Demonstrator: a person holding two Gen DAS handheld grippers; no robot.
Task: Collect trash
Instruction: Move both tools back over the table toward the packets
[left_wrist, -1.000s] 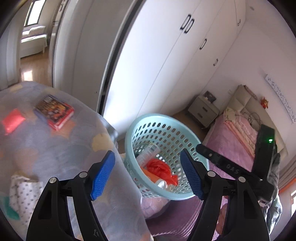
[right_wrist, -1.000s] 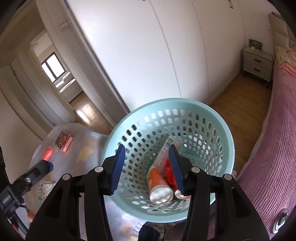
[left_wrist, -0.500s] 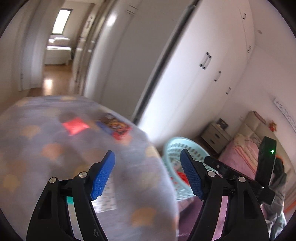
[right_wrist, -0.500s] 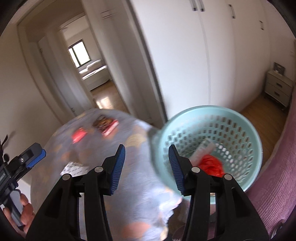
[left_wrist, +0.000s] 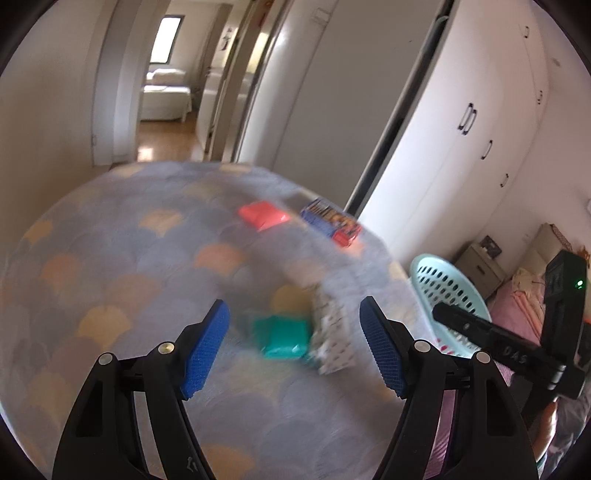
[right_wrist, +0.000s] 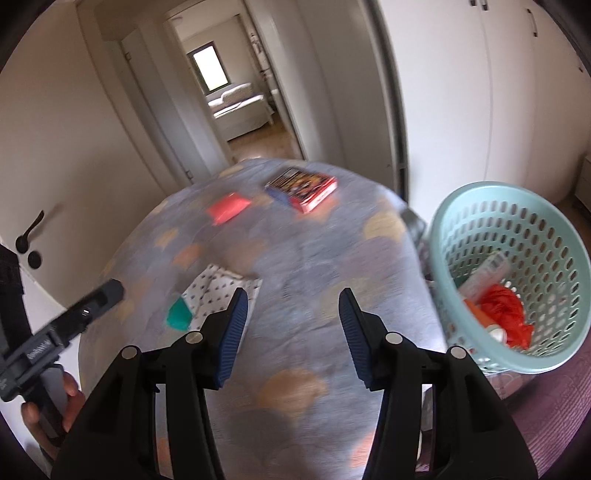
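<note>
Bedroom, desk (left_wrist: 110, 258) under scallop-print cloth | left tongs (left_wrist: 295, 345) released, empty; teal packet (left_wrist: 284, 338) and dotted paper bag (left_wrist: 332, 339) lie on cloth between and beyond tips | right tongs (right_wrist: 291, 332) released, jaws just widened, empty; mint basket (right_wrist: 517, 229) of trash to their right, off desk edge

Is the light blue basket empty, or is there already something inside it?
Not empty. The basket holds a crumpled red piece and a pale tube.

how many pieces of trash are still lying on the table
4: a red packet and a colourful box at the far side, a green packet beside a white patterned wrapper nearer. The gripper fingers may hide more.
</note>
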